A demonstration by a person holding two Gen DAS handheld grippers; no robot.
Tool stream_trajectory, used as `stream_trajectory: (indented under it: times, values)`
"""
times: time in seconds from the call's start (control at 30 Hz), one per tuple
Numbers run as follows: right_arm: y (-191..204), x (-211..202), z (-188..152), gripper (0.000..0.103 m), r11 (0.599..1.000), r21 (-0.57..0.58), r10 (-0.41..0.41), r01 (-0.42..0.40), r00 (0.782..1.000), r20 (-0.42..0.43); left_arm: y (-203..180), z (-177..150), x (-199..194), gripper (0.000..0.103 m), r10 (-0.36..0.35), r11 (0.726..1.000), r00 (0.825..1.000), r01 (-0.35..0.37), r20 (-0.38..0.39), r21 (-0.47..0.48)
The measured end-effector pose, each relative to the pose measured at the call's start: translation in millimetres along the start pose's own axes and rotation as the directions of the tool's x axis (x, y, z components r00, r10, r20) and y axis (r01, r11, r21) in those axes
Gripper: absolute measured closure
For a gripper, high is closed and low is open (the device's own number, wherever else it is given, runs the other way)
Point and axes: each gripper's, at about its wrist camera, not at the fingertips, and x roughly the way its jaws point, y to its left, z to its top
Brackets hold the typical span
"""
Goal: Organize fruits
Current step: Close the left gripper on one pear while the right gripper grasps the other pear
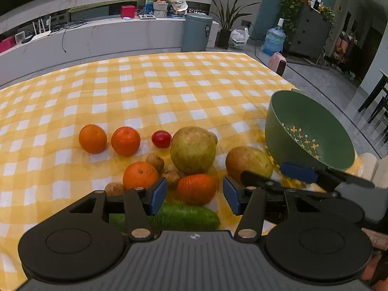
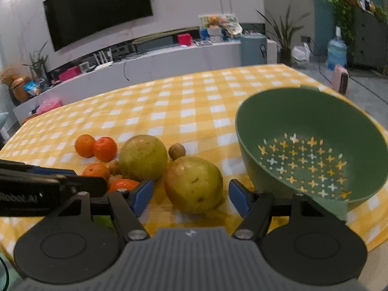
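Observation:
On the yellow checked cloth lie several oranges, two big yellow-green pears, small brown fruits and a red tomato (image 1: 161, 139). My left gripper (image 1: 195, 195) is open, its blue pads either side of the nearest orange (image 1: 196, 188) without touching it. A green cucumber (image 1: 186, 215) lies just below it. My right gripper (image 2: 191, 198) is open too, its pads flanking the near pear (image 2: 194, 184) with gaps on both sides. The second pear (image 2: 143, 157) sits behind it to the left. A green perforated bowl (image 2: 303, 111) stands to the right, with nothing in it.
The other hand's gripper shows in each view: the right one (image 1: 300, 172) beside the bowl (image 1: 315, 121), the left one (image 2: 48, 184) over the oranges. The table's right edge runs just past the bowl. Beyond the table stand a low white counter and a grey bin (image 1: 196, 32).

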Motion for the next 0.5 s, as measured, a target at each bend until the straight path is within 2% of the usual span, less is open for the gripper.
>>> stream_trajectory:
  times: [0.1,0.33,0.5]
  values:
    - [-2.3,11.9,-0.6,0.036,0.999,0.034,0.005,-0.005,1.0,-0.008,3.6,6.6,10.7,0.034,0.003,1.0,1.0,-0.003,-0.006,-0.013]
    - [-2.5,23.3,-4.1,0.037,0.999,0.045,0.02,-0.022,0.999,0.032,10.3,17.0,35.2,0.029,-0.016,0.999,1.0,0.016,0.004,-0.047]
    - [-6.9,32.7,-6.0,0.039,0.996,0.078,0.032,-0.033,0.999,0.015,14.0,22.7,51.3,0.029,-0.034,0.998,0.999,0.033,-0.01,-0.062]
